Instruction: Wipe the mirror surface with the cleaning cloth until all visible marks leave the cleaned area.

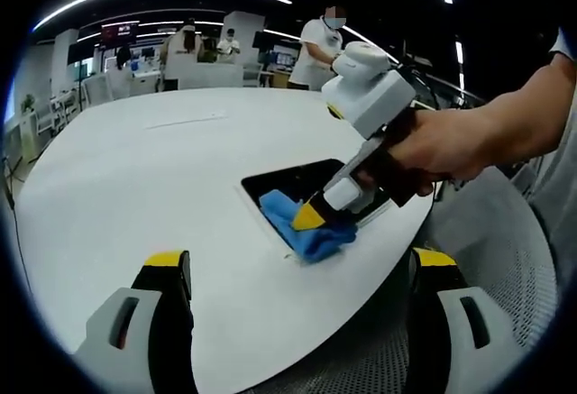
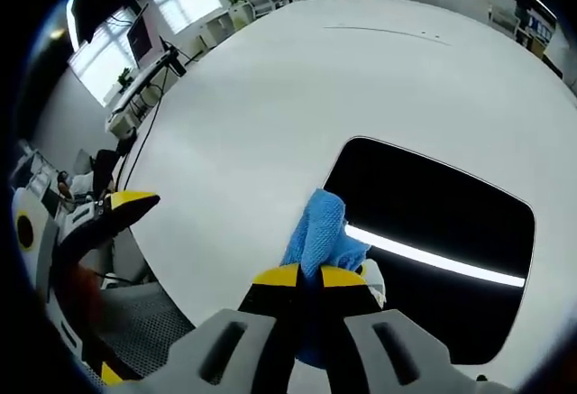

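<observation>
Right gripper [image 2: 309,276] — jaws clenched on the blue cleaning cloth [image 2: 317,232], pressing it at the near edge of the mirror [image 2: 433,223]. Mirror: dark rectangular panel lying flat on the white table [image 2: 270,96], reflecting a ceiling light strip. Left gripper [image 1: 297,272] — jaws spread apart, holding nothing, above the table edge, well apart from the cloth

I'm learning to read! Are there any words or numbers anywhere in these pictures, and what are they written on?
No words or numbers can be read here.
The red screen far back in the room: too small and blurred to read.
The blue cloth, the mirror, the white table, the right gripper and the left gripper: no writing shows.
</observation>
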Demonstrator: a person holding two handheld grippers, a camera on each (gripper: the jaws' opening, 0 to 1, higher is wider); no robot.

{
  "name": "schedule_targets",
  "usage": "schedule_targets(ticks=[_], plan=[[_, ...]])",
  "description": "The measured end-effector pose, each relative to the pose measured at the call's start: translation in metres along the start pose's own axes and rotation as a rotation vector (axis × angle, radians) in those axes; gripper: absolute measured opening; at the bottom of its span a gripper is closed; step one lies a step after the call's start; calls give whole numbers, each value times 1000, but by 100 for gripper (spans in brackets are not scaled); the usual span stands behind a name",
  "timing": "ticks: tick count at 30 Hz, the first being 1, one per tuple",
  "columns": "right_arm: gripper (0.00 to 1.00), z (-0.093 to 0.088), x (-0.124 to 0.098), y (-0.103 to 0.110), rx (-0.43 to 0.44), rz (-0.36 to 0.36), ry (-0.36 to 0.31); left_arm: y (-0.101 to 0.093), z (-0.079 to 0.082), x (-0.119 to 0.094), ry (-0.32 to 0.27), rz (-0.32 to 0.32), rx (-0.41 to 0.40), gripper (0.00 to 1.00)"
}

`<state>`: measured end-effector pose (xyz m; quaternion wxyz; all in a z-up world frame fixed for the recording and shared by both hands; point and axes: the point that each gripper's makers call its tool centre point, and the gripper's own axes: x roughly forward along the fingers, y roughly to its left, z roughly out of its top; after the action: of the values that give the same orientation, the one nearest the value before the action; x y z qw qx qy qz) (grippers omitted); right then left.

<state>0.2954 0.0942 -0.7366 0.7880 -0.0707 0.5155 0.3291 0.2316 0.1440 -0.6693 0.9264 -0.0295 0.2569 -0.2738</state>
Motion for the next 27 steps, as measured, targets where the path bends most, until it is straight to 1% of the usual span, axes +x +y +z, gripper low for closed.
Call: schedule_targets(ticks=[11, 12, 13, 14, 15, 17, 22, 27], plan=[[0, 16, 7, -8, -32, 1, 4, -1, 0, 1, 1, -5, -4, 99], [0, 17, 7, -9, -32, 1, 5, -1, 2, 0, -8, -1, 10, 99], [0, 19, 8, -10, -35, 0, 5, 1, 8, -1, -37, 11, 35, 99], [0, 21, 9, -11, -40, -1, 5, 0, 8, -1, -38, 4, 24, 99], [0, 23, 10, -12, -45, -4, 5, 0, 6, 0, -27, 1, 9, 99], [0, 28, 12, -14, -56, -8, 4, 2, 3, 0, -11, 12, 4, 99], [0, 39, 16, -19, -71, -18, 8, 1, 2, -1, -10, 6, 2, 99], [0, 47, 18, -23, -71, -1, 5, 0, 0, -1, -1, 1, 2, 99]])
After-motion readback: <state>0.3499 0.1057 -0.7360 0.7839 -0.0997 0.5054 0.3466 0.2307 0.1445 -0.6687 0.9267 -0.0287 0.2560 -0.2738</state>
